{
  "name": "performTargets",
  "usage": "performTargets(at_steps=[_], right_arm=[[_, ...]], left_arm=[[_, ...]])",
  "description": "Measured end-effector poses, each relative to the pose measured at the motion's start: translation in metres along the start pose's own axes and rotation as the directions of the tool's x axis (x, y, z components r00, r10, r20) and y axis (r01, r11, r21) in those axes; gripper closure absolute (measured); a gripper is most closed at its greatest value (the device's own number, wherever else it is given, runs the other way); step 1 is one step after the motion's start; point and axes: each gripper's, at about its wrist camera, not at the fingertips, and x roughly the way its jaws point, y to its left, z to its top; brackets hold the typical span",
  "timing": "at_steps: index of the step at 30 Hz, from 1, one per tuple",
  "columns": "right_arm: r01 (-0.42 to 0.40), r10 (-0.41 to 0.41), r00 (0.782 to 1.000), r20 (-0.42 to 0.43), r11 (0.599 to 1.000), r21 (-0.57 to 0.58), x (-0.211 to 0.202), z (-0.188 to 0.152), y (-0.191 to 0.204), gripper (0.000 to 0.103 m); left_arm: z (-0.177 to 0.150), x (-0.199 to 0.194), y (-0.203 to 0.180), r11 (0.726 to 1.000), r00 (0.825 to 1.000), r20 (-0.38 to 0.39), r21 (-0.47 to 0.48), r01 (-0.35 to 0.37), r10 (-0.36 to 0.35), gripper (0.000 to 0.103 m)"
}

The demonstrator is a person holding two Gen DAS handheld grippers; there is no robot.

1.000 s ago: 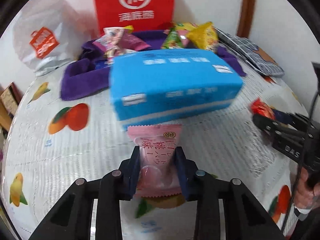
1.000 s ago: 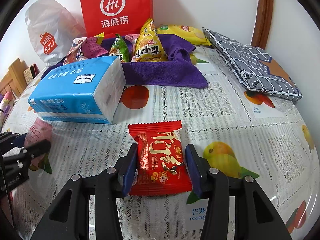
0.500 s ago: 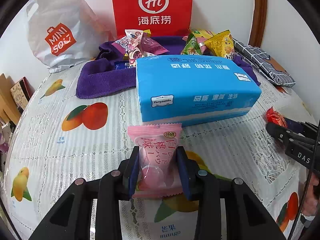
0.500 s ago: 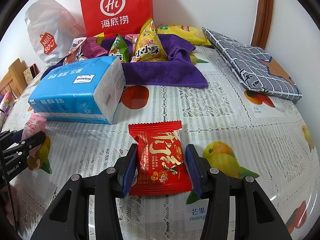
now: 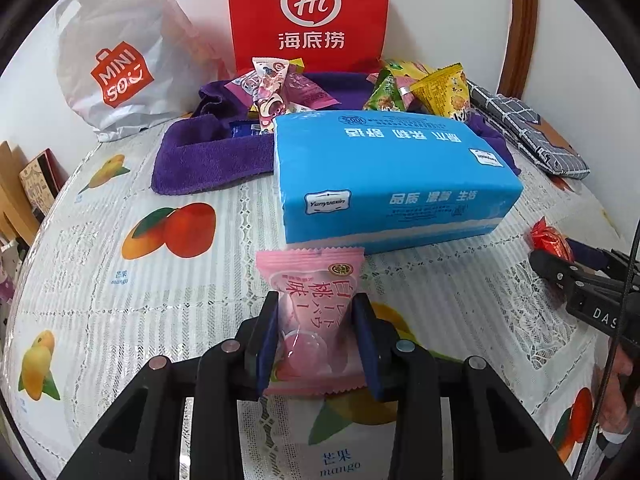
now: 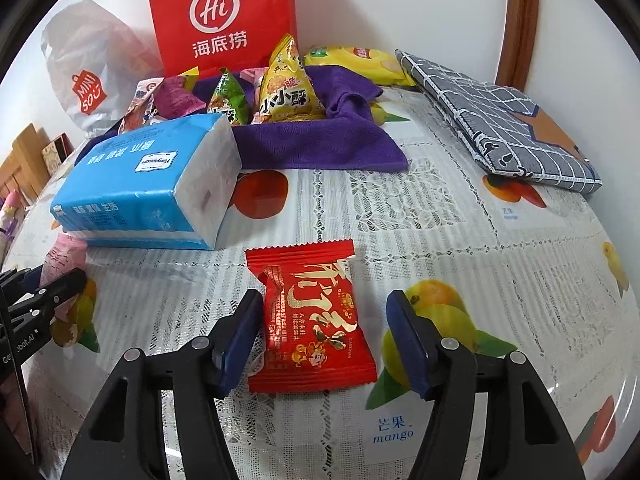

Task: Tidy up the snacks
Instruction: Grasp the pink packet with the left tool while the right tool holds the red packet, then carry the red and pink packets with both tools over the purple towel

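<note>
Now | right gripper (image 6: 322, 336) jaws newly spread, red candy packet (image 6: 312, 320) released at frame centre | left gripper (image 5: 316, 344) still clamps pink peach candy (image 5: 310, 320) | placement next

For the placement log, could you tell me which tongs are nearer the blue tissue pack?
Left. The left tongs, gripping the pink snack, sit just before the blue tissue pack; the right tongs stand farther off, open around the red snack.

Matte black plastic on both tools: left gripper (image 5: 318, 340), right gripper (image 6: 326, 338). Dark blue pads (image 5: 266, 344) lining each finger. Silver round screws at the linkage joints. White lettering on the housings, partly readable: "DAS", "bot.AI". Thin black cable along right unit. Bit of bare skin (image 5: 614, 412) at frame edge.
</note>
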Motion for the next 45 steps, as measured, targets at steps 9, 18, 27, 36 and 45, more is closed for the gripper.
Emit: performTargets(at_steps=[9, 18, 27, 36, 45], right_arm=[[-0.034, 0.034, 0.999, 0.015, 0.999, 0.002, -0.003, -0.001, -0.002, 0.061], [-0.075, 0.074, 0.997, 0.014, 0.996, 0.039, -0.013, 0.002, -0.004, 0.062], [-0.083, 0.088, 0.988, 0.127, 0.995, -0.047, -0.056, 0.041, 0.016, 0.062], [-0.098, 0.120, 0.965, 0.232, 0.990, -0.104, -0.087, 0.130, 0.048, 0.062], [-0.114, 0.138, 0.956, 0.260, 0.988, -0.105, -0.073, 0.204, 0.069, 0.062]], left_arm=[[0.001, -0.001, 0.006, 0.999, 1.000, 0.001, -0.034, 0.018, -0.018, 0.077], [0.007, -0.017, 0.018, 0.996, 0.999, -0.011, -0.078, 0.052, -0.053, 0.077], [0.044, -0.044, 0.020, 0.995, 0.997, 0.022, -0.067, 0.076, -0.075, 0.077], [0.111, -0.058, 0.024, 0.994, 0.996, 0.037, -0.065, 0.086, -0.083, 0.077], [0.181, -0.055, 0.039, 0.993, 0.996, 0.076, -0.099, 0.063, -0.056, 0.077]])
